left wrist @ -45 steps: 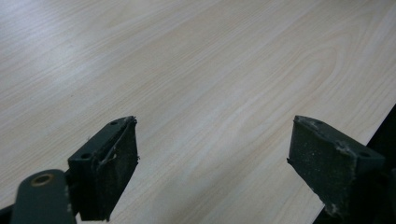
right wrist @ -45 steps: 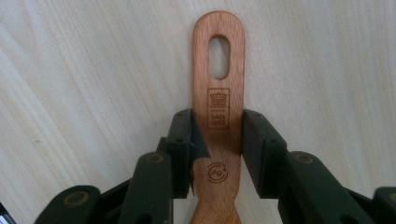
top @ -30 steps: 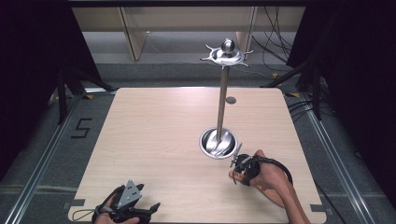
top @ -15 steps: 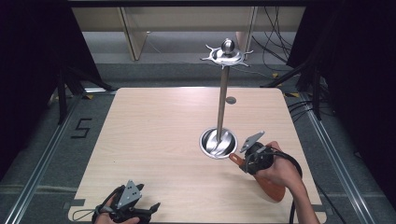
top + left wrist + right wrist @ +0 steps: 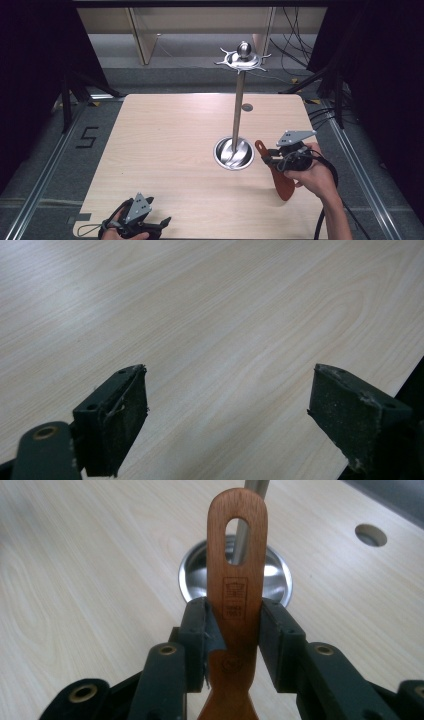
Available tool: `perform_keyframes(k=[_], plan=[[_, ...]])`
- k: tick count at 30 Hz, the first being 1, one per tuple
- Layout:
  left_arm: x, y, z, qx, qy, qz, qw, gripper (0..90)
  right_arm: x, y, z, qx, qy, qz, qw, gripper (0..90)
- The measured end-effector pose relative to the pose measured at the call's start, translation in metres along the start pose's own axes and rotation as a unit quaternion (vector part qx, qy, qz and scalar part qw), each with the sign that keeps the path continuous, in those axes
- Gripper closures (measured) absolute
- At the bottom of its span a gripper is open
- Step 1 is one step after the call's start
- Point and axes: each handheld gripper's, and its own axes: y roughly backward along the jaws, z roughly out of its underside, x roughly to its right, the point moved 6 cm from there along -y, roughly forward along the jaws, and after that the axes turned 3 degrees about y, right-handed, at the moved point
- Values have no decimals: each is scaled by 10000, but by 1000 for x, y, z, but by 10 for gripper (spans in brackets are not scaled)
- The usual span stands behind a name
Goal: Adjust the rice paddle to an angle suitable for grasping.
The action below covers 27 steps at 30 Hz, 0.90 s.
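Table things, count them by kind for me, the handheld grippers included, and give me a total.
Handheld grippers: 2, left gripper and right gripper
Wooden spatula: 1
Metal hanging stand: 1
Total: 4

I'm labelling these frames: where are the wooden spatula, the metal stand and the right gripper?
wooden spatula [image 5: 239,585]: right gripper view, on the handle below its slot.
metal stand [image 5: 238,107]: high view, on the upright pole.
right gripper [image 5: 233,630]: right gripper view, between the jaws clamping the handle.
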Motion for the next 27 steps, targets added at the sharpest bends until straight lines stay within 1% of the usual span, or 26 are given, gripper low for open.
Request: perform_keyframes(k=[1,2,3,4,5,6,7,8,9,10,11,12,13,14,15,16,17,18,20,21,22,23,24,25,26,27], plan=[[0,0,0,0,-2,5,10000,150,-1,2,0,3,-69,-70,10000,671],[0,0,0,-6,6,45,10000,151,-1,3,-2,62,-11,-174,9998,671],[0,0,0,-37,-40,56,10000,151,1,5,-4,179,-62,-123,9997,671],[0,0,0,-21,-11,50,10000,151,-1,7,-3,126,-169,-203,9996,670],[0,0,0,-5,-6,-4,10000,151,1,8,-5,265,-133,-169,9994,671],[-1,0,0,-11,-36,-40,10000,151,2,9,-6,339,-175,-158,9991,671],[-1,0,0,16,7,-13,10000,151,1,11,-7,372,-255,-257,9987,671],[-1,0,0,7,-30,17,10000,151,3,12,-8,494,-248,-210,9982,671],[-2,0,-1,9,-74,-15,10000,151,3,13,-10,585,-265,-175,9978,671],[-2,1,-1,18,-93,-14,10000,151,4,15,-10,570,-187,-228,9979,671],[-2,1,0,-16,-9,-37,10000,150,5,16,-12,704,-220,-189,9971,671],[-2,1,-1,5,-14,-25,10000,150,4,17,-13,708,-271,-266,9968,671],[-1,1,-1,3,-33,11,10000,151,4,18,-14,773,-380,-247,9960,671],[-1,1,-1,16,-4,9,10000,151,4,20,-15,821,-398,-264,9955,671],[-1,1,0,11,-2,-19,10000,151,5,20,-17,922,-333,-244,9949,671],[-1,1,-1,25,6,3,10000,151,4,21,-18,982,-415,-242,9940,671],[-1,1,-1,11,-6,12,10000,151,5,22,-20,1033,-327,-245,9938,671],[-2,0,0,30,5,-19,10000,151,4,23,-22,1122,-416,-254,9925,671],[-1,1,-1,15,10,12,10000,151,4,26,-25,1186,-419,-212,9918,671],[-1,1,0,13,12,12,10000,151,4,27,-27,1277,-377,-205,9909,671],[-2,1,0,3,19,-7,10000,150,3,29,-29,1322,-452,-175,9900,671],[-2,0,0,-5,24,-25,10000,151,4,30,-31,1389,-335,-142,9896,671],[-2,1,0,9,9,-14,10000,151,4,32,-33,1412,-351,-135,9893,671],[-2,1,-1,18,-34,-30,10000,151,4,34,-36,1550,-336,-36,9873,671],[-2,1,-1,24,36,-23,10000,151,3,35,-37,1522,-290,-78,9879,671],[-2,1,0,27,52,-34,10000,151,2,36,-39,1584,-381,-73,9866,671]])
